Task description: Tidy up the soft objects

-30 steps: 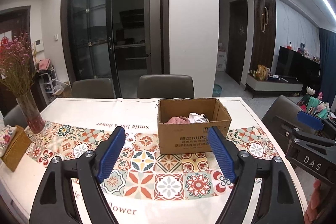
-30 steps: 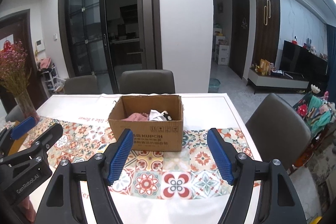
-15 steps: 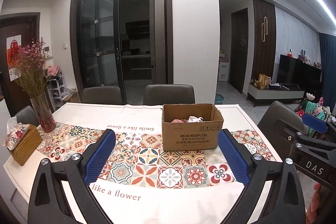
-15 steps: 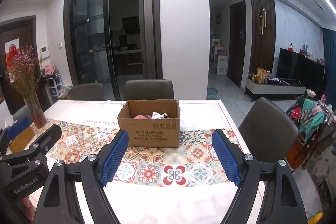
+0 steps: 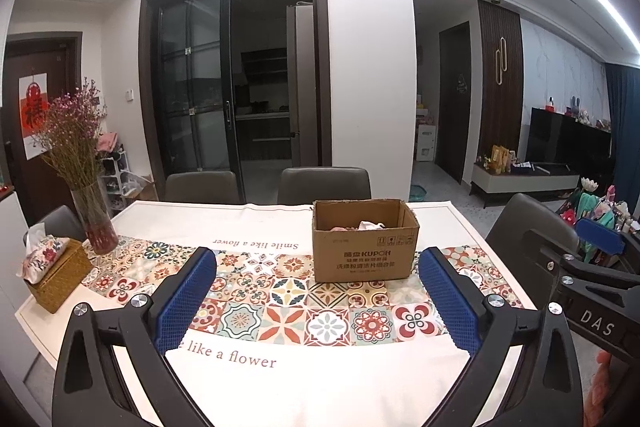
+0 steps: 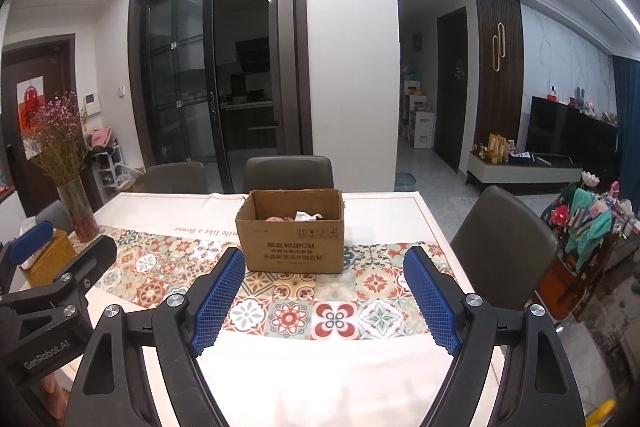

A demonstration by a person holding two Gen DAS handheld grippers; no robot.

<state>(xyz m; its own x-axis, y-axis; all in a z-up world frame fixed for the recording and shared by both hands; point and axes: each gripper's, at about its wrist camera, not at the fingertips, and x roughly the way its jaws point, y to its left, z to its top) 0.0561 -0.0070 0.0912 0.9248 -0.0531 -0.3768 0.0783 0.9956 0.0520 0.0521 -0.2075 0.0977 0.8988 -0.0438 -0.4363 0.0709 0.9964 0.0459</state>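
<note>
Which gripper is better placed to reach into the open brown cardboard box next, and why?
Right, by a small margin. The right gripper faces the brown cardboard box nearly head-on between its open fingers. From the left gripper, also open and empty, the box sits off toward its right finger.

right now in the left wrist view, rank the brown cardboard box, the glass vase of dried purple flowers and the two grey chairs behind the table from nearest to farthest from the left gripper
1. Brown cardboard box, ahead of the left gripper, slightly right.
2. Glass vase of dried purple flowers, far left on the table.
3. Grey chairs, beyond the table's far edge.
</note>
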